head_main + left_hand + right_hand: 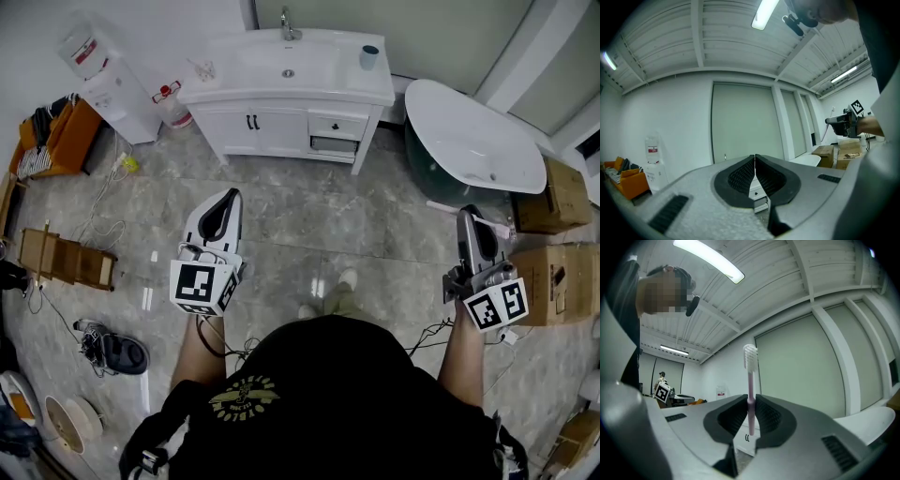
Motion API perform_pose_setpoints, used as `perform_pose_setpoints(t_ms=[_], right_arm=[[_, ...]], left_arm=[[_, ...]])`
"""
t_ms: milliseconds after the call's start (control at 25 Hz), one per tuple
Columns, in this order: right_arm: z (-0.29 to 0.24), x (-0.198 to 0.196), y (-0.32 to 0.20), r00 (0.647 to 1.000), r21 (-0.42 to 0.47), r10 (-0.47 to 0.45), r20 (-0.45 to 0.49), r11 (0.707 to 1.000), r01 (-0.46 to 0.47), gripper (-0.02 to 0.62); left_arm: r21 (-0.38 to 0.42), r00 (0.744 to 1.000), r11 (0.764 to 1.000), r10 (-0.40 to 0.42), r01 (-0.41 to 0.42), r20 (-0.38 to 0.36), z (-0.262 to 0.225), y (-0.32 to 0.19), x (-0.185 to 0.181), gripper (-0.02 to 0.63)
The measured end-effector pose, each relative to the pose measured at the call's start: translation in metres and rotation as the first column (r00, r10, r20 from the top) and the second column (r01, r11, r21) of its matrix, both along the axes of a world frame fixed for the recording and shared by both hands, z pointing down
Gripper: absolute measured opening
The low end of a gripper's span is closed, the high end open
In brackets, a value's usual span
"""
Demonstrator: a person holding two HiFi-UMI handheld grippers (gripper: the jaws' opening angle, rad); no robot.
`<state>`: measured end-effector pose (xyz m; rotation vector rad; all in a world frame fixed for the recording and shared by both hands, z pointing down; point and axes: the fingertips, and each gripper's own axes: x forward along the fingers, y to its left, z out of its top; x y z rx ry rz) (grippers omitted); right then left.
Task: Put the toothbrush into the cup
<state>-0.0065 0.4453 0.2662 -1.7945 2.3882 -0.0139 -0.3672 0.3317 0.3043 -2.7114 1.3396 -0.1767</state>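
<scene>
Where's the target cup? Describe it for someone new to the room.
Find the white vanity cabinet beside the white bathtub. On its countertop, at the end nearest the bathtub, stands a small dark blue-grey cup, the only dark thing up there.
</scene>
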Motion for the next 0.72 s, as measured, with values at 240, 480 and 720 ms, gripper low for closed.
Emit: perform_pose_setpoints(t_ms=[240,480,720], right_arm=[[0.01,0.002,-0.014,1.0,-0.032,0.005,0.0,0.999,-0.005,0.054],[0.024,0.008,-0.036,1.0,-0.076,0.015,0.004,0.997,-0.015,0.054],[0.023,0.023,-0.064,1.0,-0.076,0.019,0.008,0.997,-0.019,0.054]], left_arm=[[-0.034,1.0,0.999,0.005,-0.005,-0.004,0.015,-0.017,0.004,0.014],[-0.069,1.0,0.997,0.027,-0.028,-0.006,0.03,-0.044,0.018,0.014],[-0.078,0.999,0.996,0.048,-0.049,-0.008,0.033,-0.073,0.043,0.014]])
